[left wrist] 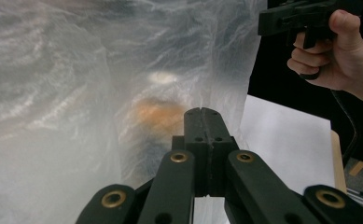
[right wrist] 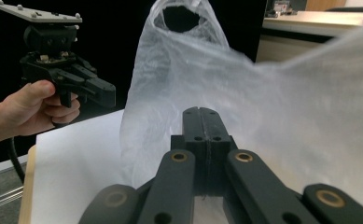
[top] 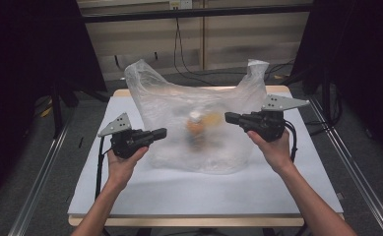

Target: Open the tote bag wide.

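White table (top: 130, 191) bearing clear plastic bag (top: 169, 105), orange item (top: 197, 129) showing inside. Left gripper (top: 162, 132) hovering at bag's left, right gripper (top: 228, 117) at bag's right; both jaw pairs pressed together, pinching nothing.

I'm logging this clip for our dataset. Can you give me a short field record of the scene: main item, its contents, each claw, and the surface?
main item: translucent plastic bag, standing up, two handles raised
contents: blurred orange thing with a white top, seen through the plastic
left claw: jaws shut, nothing between them, at the bag's left side
right claw: jaws shut, nothing between them, at the bag's right side
surface: white sheet on a wooden table
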